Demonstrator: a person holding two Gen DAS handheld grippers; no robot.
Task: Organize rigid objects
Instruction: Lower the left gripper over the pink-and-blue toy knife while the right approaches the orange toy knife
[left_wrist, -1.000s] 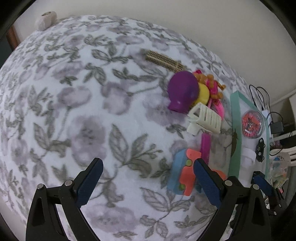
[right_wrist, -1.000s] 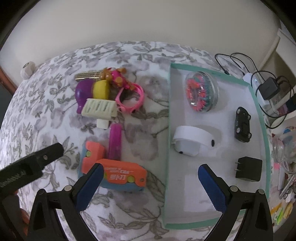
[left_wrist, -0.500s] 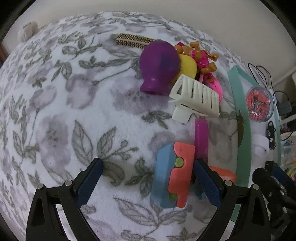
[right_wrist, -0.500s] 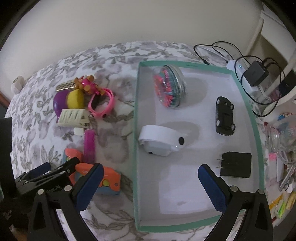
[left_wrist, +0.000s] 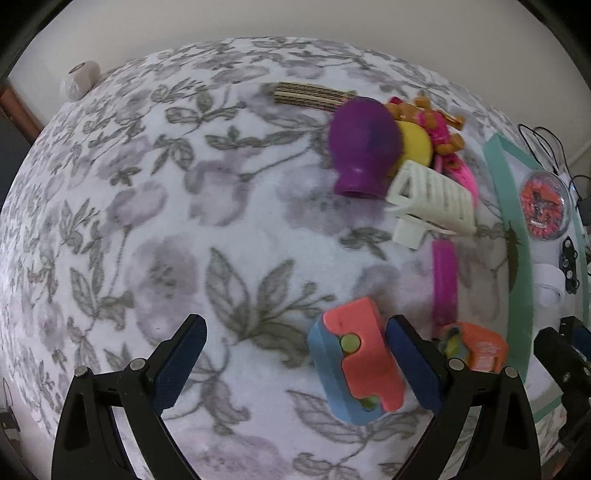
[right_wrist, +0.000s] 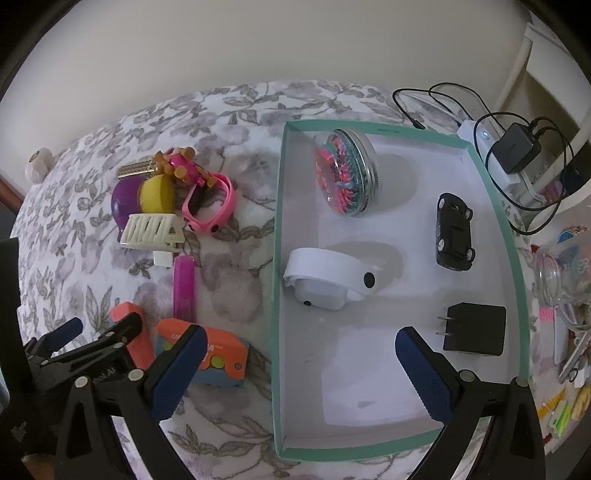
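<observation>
Toy block (left_wrist: 360, 363), coral over blue, lies on the floral blanket (left_wrist: 147, 221) between the spread fingers of the left gripper (left_wrist: 295, 369). Only the right wrist view shows the teal tray (right_wrist: 276, 258) whole, under the spread, empty right gripper (right_wrist: 301, 373); there the left gripper hides most of the block.

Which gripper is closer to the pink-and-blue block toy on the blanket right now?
Left. The left gripper is open with the pink-and-blue block toy against its right finger. The right gripper is open over the tray, off to the toy's right.
</observation>
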